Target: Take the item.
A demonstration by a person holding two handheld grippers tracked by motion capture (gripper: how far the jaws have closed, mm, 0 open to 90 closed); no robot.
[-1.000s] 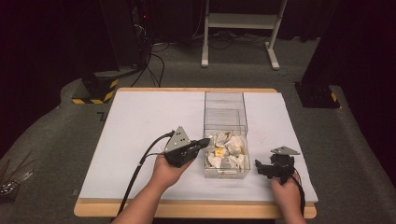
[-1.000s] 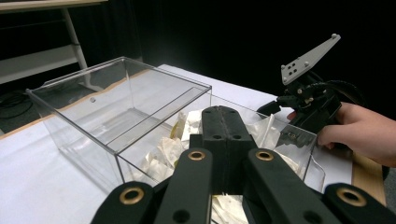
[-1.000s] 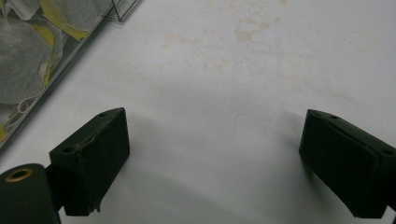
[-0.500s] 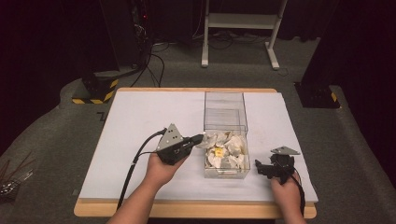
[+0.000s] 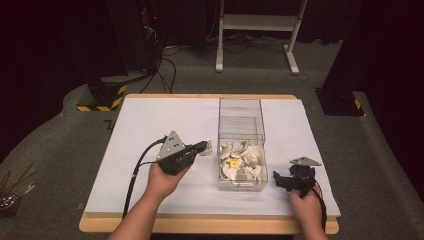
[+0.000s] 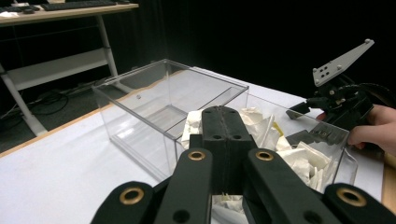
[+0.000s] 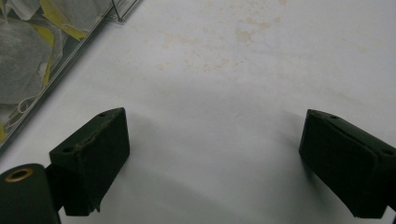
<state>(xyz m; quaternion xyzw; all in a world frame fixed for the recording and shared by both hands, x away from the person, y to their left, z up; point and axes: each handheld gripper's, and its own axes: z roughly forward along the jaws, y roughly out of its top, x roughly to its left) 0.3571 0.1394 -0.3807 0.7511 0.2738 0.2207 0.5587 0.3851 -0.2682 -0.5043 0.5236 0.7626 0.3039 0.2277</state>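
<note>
- The left gripper (image 5: 200, 148) has its jaws pressed together on a small white packet (image 5: 207, 148), a folded or crumpled paper-like piece, held just left of the clear box (image 5: 240, 107) and above the white table (image 5: 150, 125).
- In the left gripper view the packet (image 6: 192, 127) peeks out beside the closed jaws, with the box just ahead of it.
- The box has two compartments: the near one holds a heap of similar white packets (image 5: 242, 161), some with yellow on them; the far one looks bare.
- The right gripper (image 5: 284, 181) rests low at the table's near right, just beside the box, its jaws spread wide with nothing between them; the right gripper view shows bare table between the pads.
- Judged from this, the work is moving packets one at a time out of the near compartment, though I cannot tell where this one is meant to go.
- Progress seems early: one packet is lifted clear, the heap is large, and no packets lie on the table or in the far compartment.
- What is left: setting this packet down, then many more of the same.
</note>
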